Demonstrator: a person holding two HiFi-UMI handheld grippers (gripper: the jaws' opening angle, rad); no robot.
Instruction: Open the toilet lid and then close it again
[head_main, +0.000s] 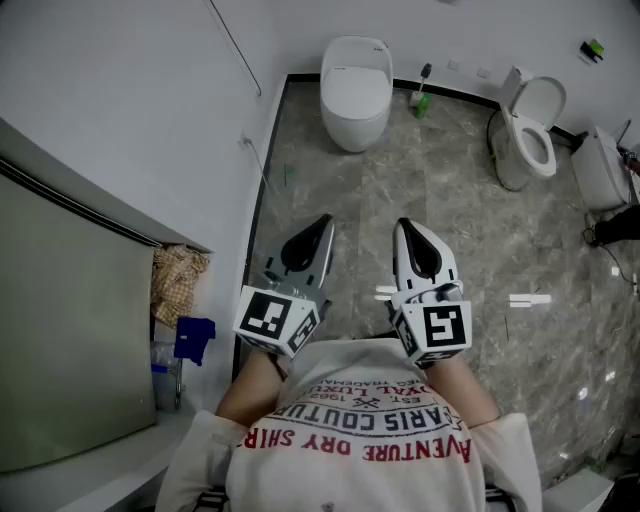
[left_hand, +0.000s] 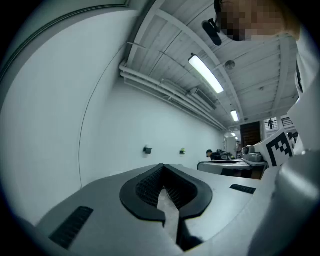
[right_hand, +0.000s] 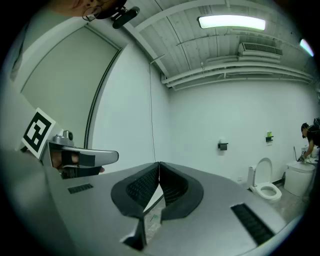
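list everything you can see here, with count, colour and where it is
closed toilet: one, white, at the far wall, ahead of the grippers
open toilet: one, white, lid up, far right
small upright item: one, green and black, on the floor between the toilets
checked cloth: one, tan, left, by the wall
blue object: one, blue, just below the cloth
floor: grey marble pattern
shirt: one, white with red print, bottom edge
left gripper: one, white and black, fingers shut, empty
right gripper: one, white and black, fingers shut, empty
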